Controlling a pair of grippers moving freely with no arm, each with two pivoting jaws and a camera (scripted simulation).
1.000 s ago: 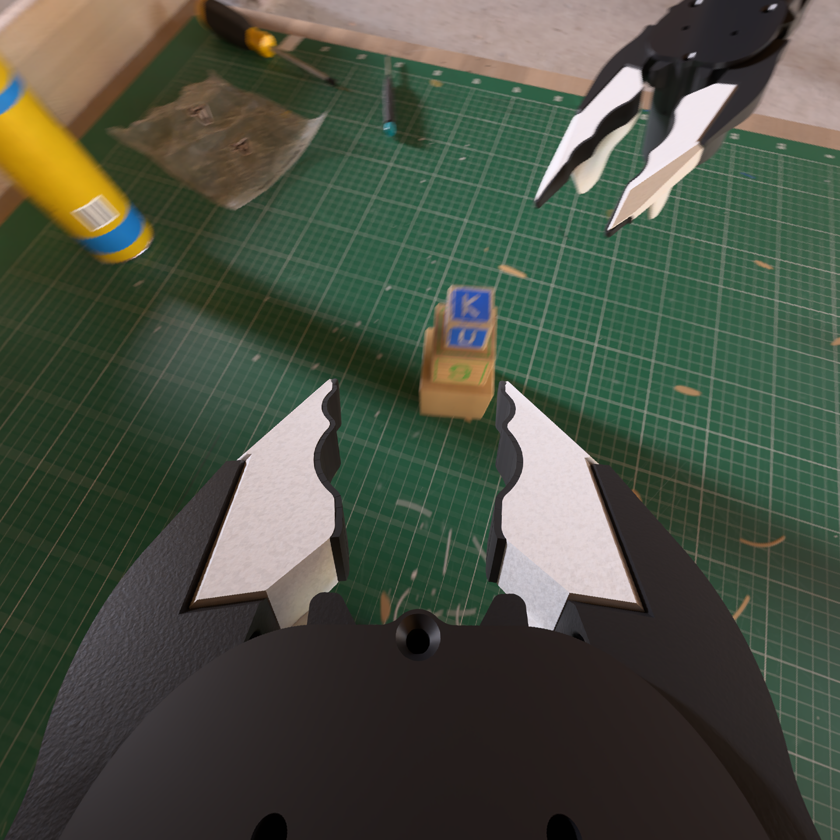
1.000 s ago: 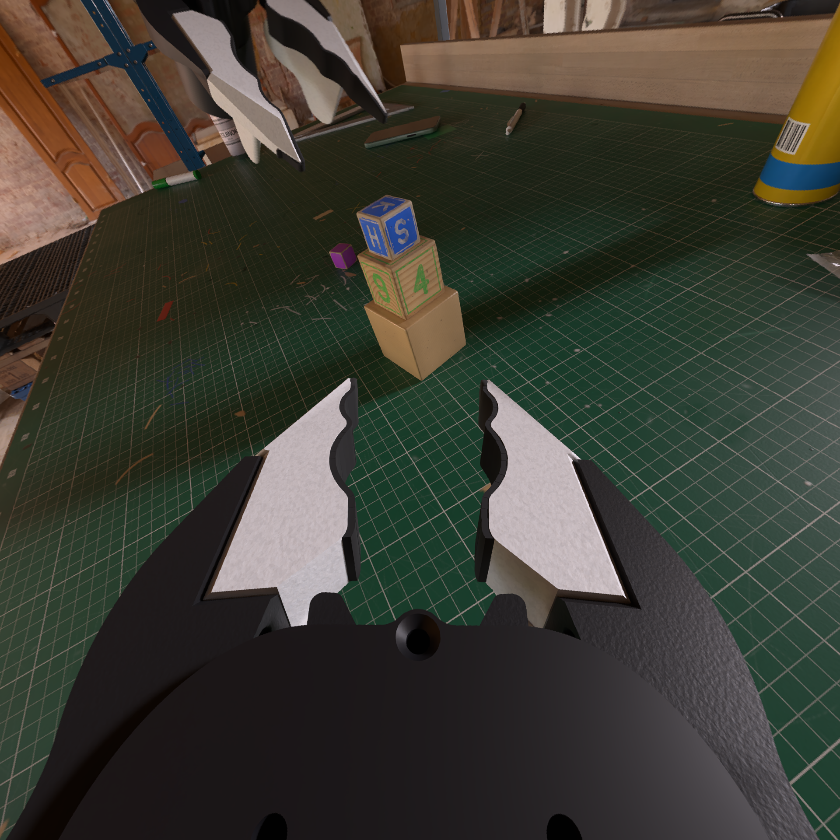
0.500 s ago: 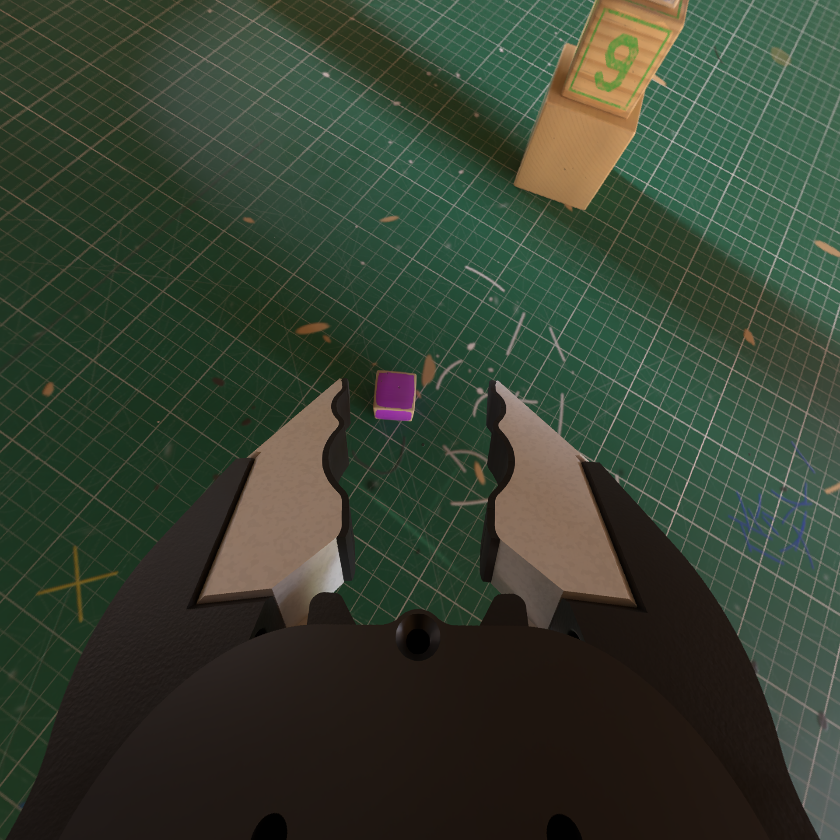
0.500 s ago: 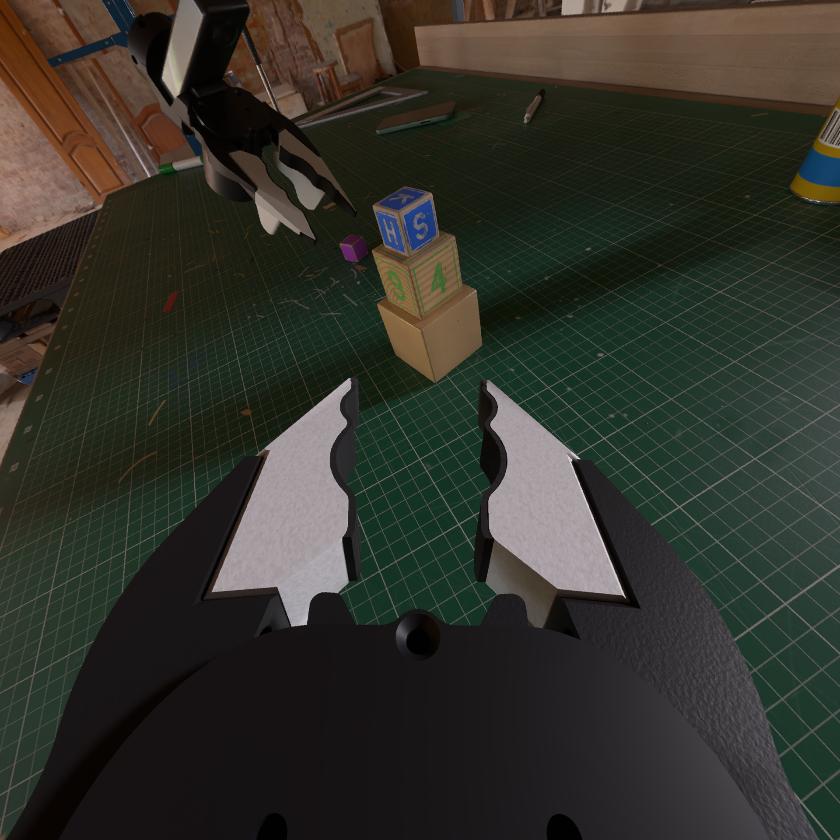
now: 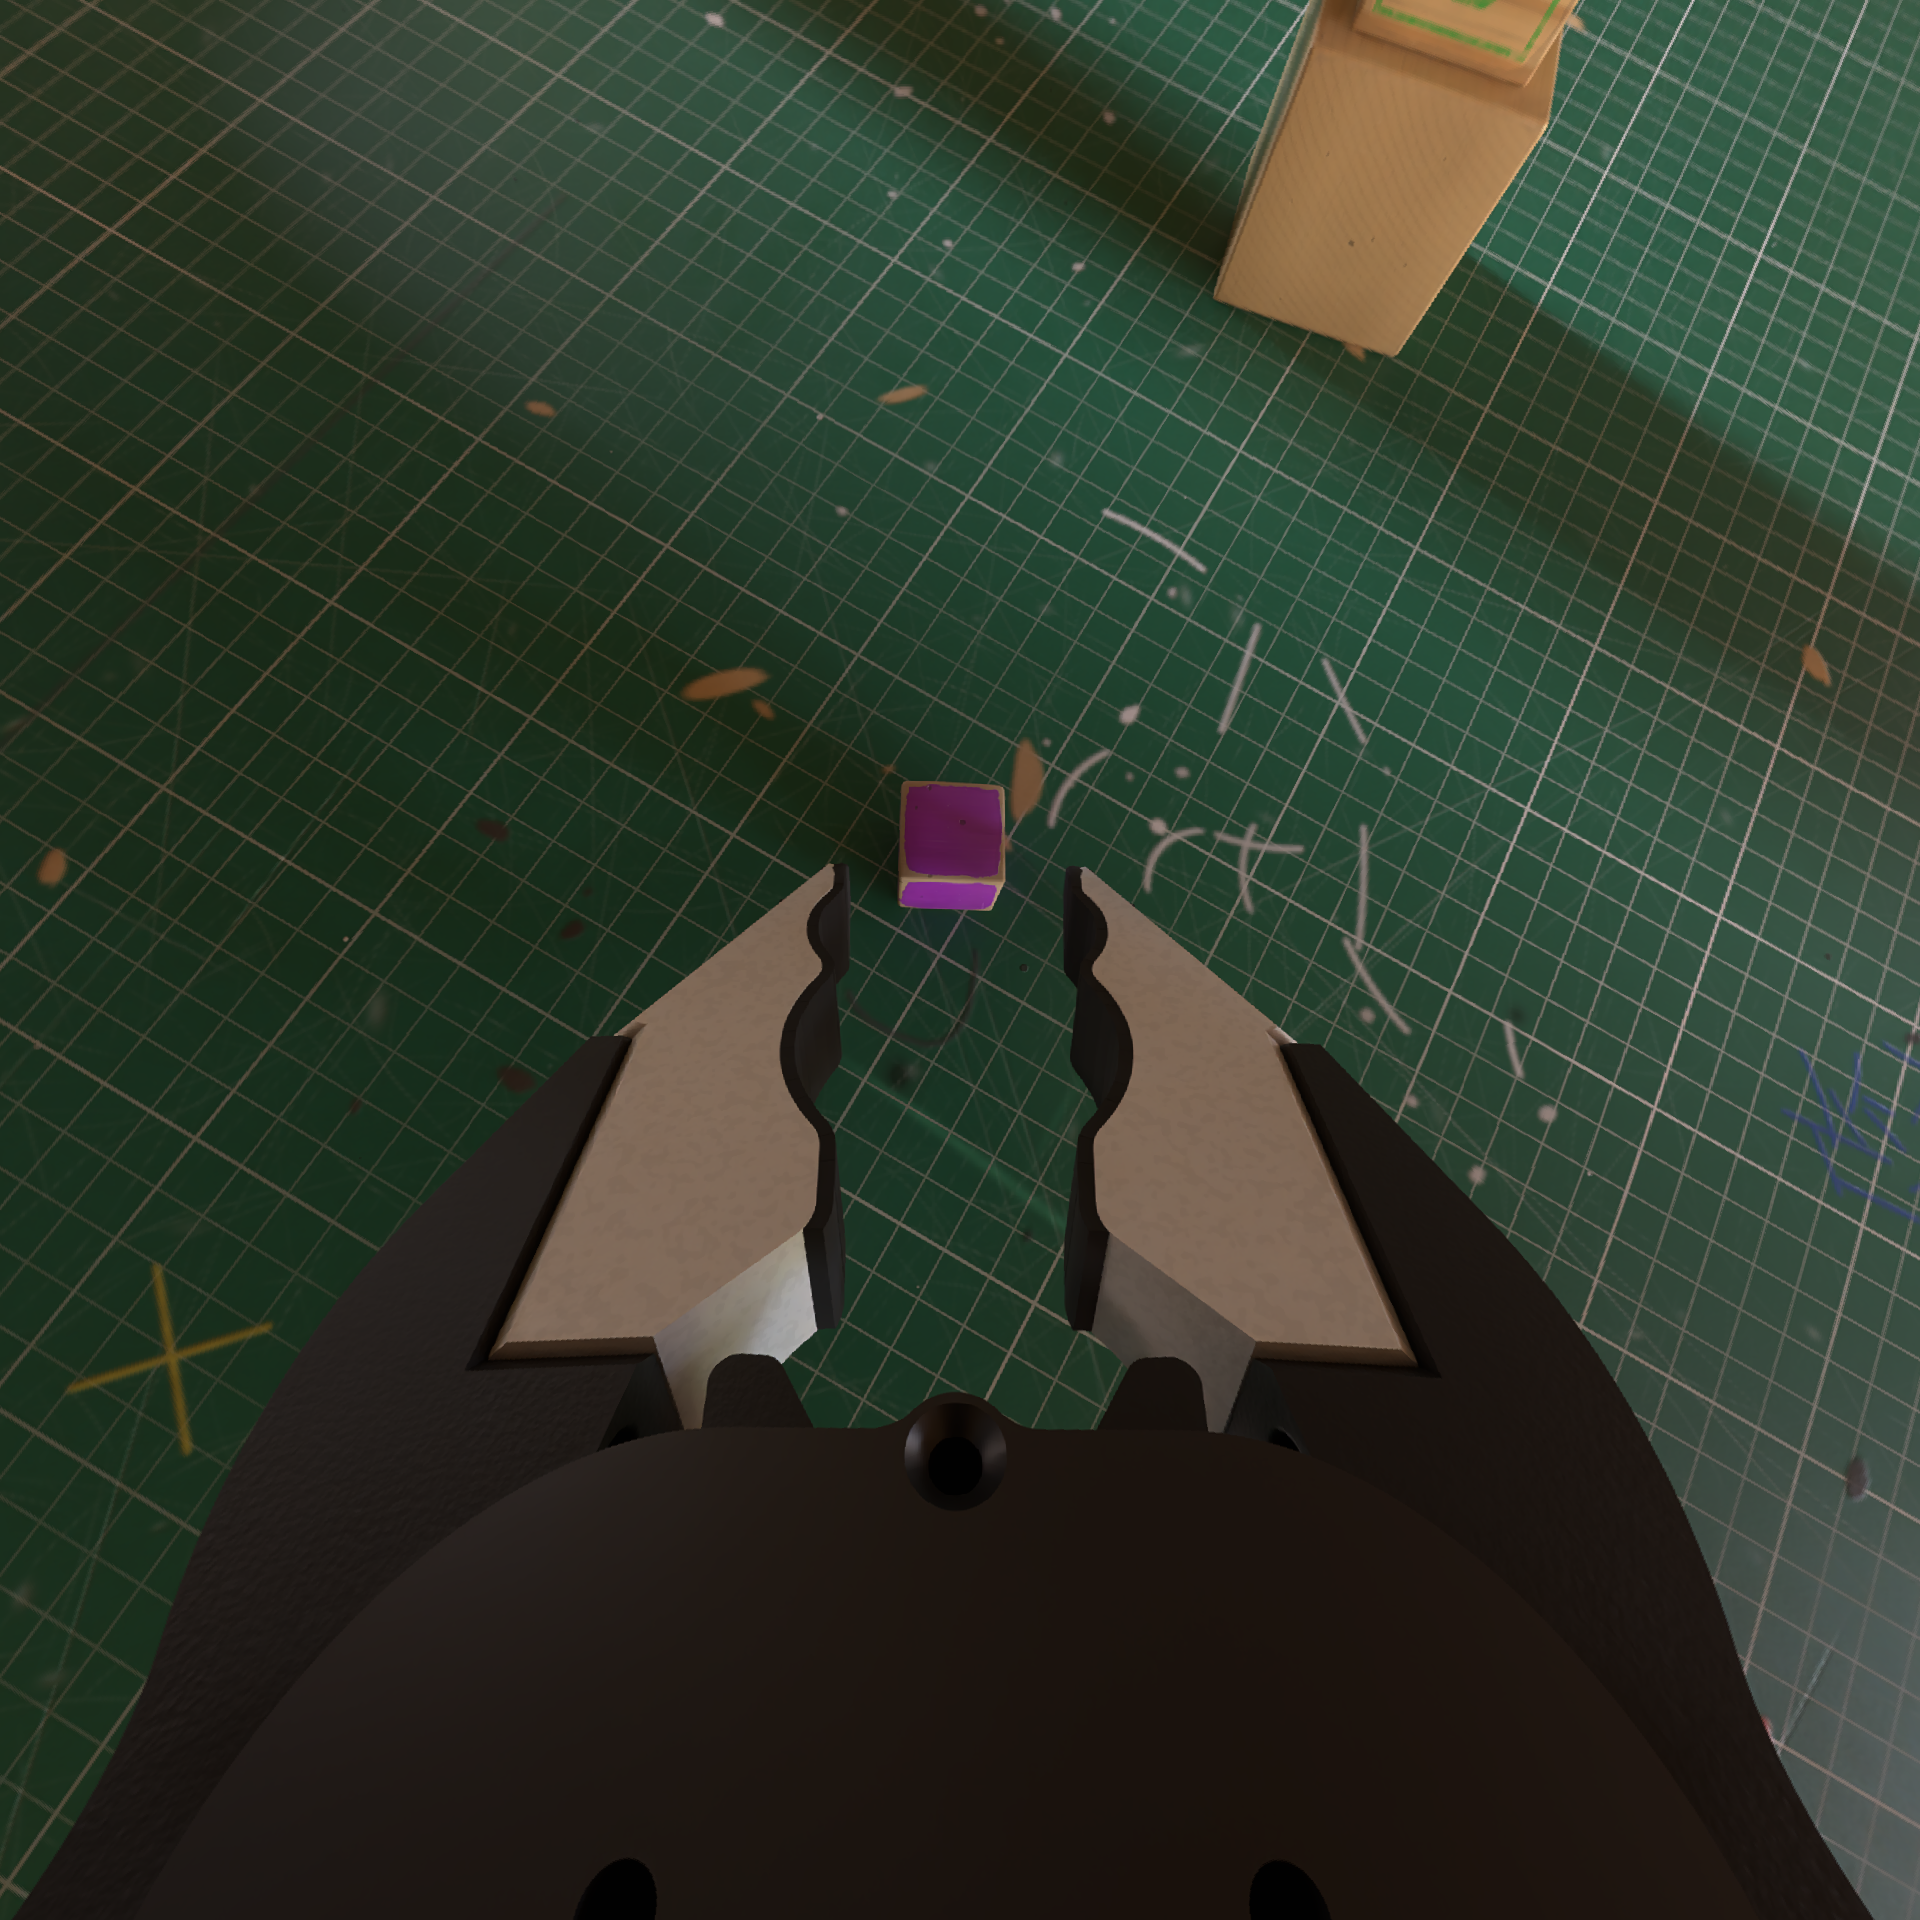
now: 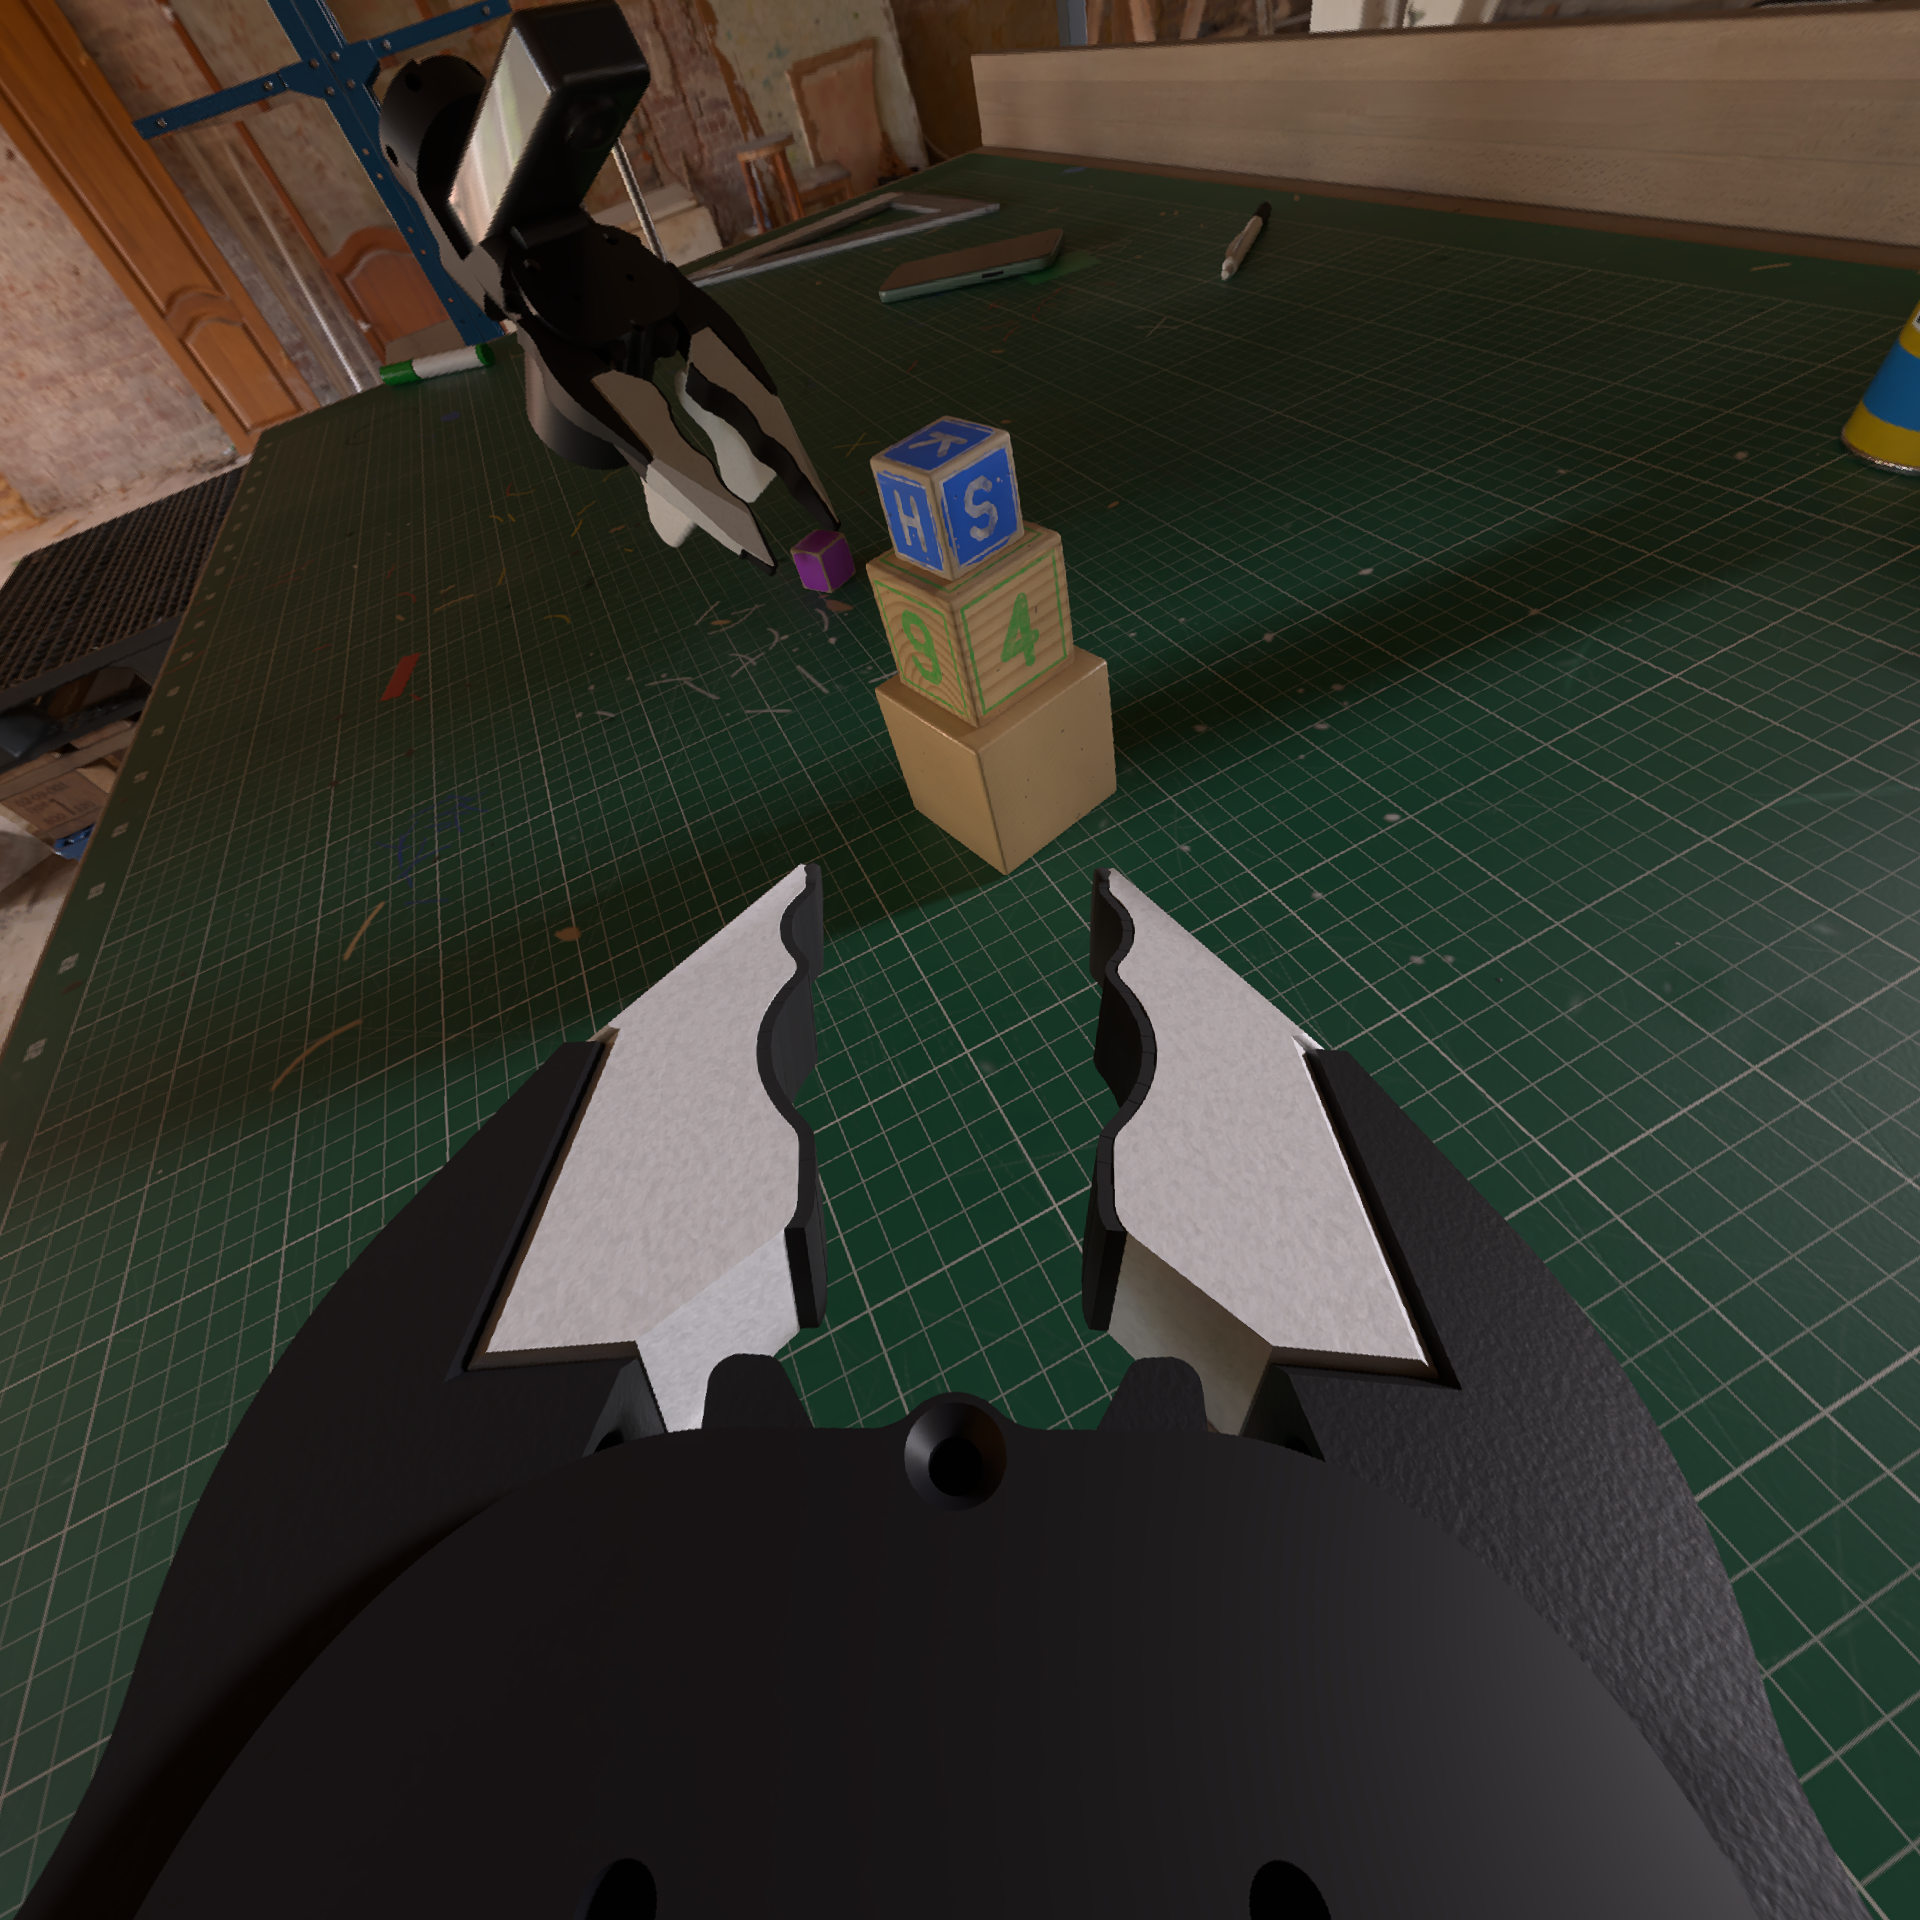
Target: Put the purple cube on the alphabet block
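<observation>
A small purple cube (image 5: 952,844) lies on the green cutting mat (image 5: 416,416), just beyond the tips of my open, empty left gripper (image 5: 954,878). It also shows in the right wrist view (image 6: 823,561), with the left gripper (image 6: 798,540) hovering just above it. The blue alphabet block (image 6: 948,497) tops a stack: a wooden number block (image 6: 971,629) under it, a plain tan cube (image 6: 1000,764) at the bottom. My right gripper (image 6: 954,883) is open and empty, just short of the stack. In the left wrist view only the tan cube (image 5: 1371,187) and the number block's edge show.
A yellow and blue can (image 6: 1886,416) stands at the far right. A pen (image 6: 1244,239), a flat phone-like slab (image 6: 971,265), a metal square (image 6: 842,234) and a green marker (image 6: 436,364) lie at the mat's far side. A wooden board (image 6: 1455,114) borders the back edge.
My left gripper has swung down from high above the stack and closed in on the purple cube. My right gripper has crept slightly nearer the stack. Both stay open.
</observation>
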